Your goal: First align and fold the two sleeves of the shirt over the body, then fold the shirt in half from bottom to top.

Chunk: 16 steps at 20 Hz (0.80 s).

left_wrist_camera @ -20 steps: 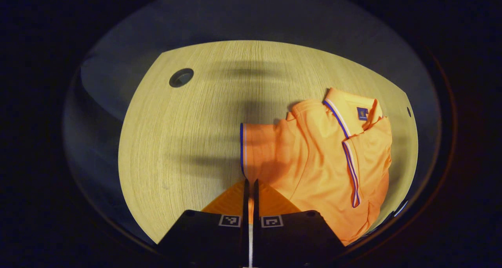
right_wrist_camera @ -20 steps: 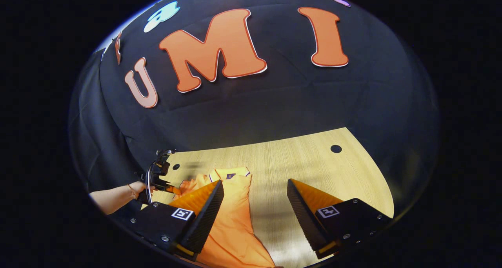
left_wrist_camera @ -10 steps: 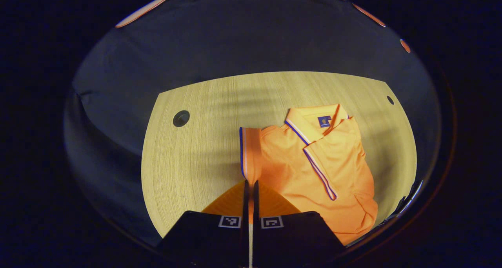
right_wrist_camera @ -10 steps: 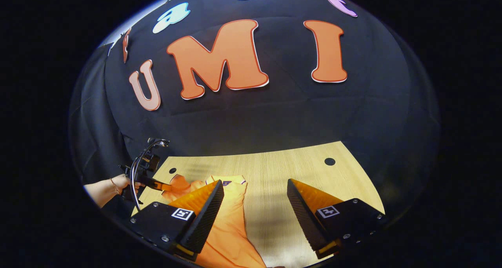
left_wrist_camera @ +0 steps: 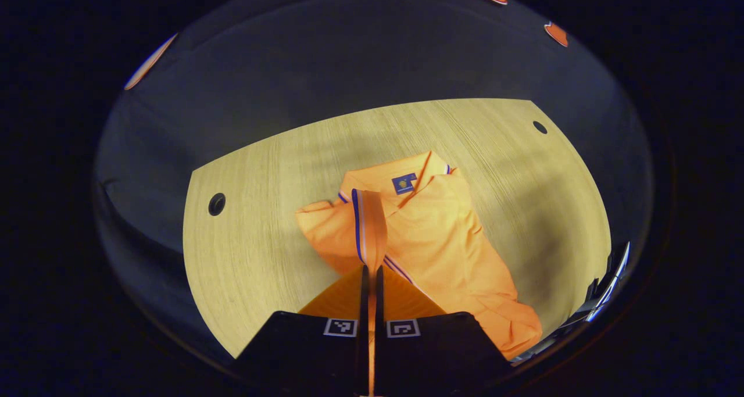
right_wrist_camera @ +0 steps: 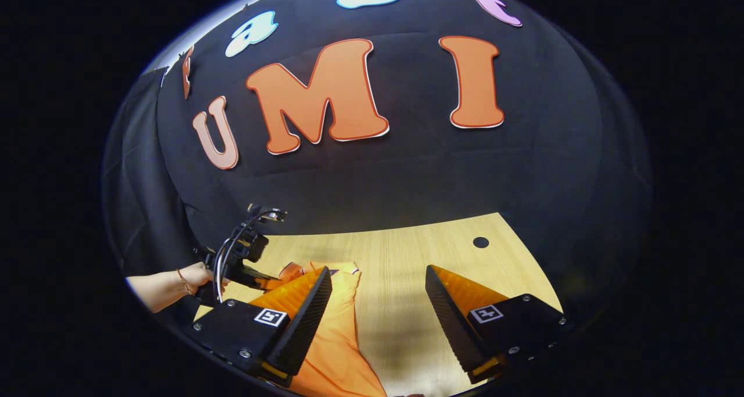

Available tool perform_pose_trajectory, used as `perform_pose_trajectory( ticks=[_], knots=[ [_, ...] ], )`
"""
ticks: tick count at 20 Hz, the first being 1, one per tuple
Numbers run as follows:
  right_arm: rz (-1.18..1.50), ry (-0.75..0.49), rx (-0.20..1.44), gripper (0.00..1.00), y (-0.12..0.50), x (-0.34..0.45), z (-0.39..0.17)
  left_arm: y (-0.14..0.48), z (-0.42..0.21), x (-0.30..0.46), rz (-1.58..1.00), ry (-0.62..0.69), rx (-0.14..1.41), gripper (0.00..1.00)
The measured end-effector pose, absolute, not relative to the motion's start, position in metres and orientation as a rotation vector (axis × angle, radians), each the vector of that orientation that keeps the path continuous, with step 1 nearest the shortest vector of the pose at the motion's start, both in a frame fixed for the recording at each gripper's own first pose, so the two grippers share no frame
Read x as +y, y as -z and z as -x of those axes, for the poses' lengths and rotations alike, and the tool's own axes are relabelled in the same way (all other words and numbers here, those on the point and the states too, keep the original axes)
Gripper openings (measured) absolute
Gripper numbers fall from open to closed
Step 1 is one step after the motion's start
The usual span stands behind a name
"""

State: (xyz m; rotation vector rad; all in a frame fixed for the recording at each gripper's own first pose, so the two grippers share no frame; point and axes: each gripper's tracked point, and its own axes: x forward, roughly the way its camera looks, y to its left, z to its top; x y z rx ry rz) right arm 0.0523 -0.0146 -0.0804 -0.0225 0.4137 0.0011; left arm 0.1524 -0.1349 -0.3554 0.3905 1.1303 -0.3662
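The orange shirt [left_wrist_camera: 442,240] lies on the wooden counter [left_wrist_camera: 261,170], collar toward the far edge, its body running down toward the near right edge. The collar has blue and white trim and a small blue tag inside the neck. The left tongs [left_wrist_camera: 371,269] are pinched together on the cuff of one sleeve [left_wrist_camera: 367,228], which stands lifted over the shirt's body, its striped hem upright. The fabric below the lifted sleeve is rumpled. The right tongs [right_wrist_camera: 378,295] are spread wide, holding nothing, above the counter just beside the shirt's edge. In the right gripper view a hand [right_wrist_camera: 195,276] holds the left tongs at the counter's far left corner. Small round holes [left_wrist_camera: 217,204] sit near the counter's corners.
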Motion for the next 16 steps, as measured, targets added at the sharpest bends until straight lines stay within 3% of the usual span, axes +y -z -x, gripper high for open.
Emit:
perform_pose_trajectory(
  ticks=[10,12,14,16],
  knots=[
    [0.01,0.04,0.478,0.99,0.108,-0.049,-0.039,0.412,-0.123,-0.19,-0.384,0.388,1.22,0.06],
    [0.007,0.041,0.491,0.99,0.113,-0.051,-0.038,0.427,-0.117,-0.201,-0.313,0.398,1.245,0.18],
    [0.004,0.051,0.501,0.99,0.116,-0.055,-0.038,0.432,-0.112,-0.207,-0.26,0.397,1.258,0.22],
    [0.001,0.053,0.514,0.99,0.121,-0.055,-0.039,0.431,-0.11,-0.208,-0.221,0.391,1.26,0.74]
  ],
)
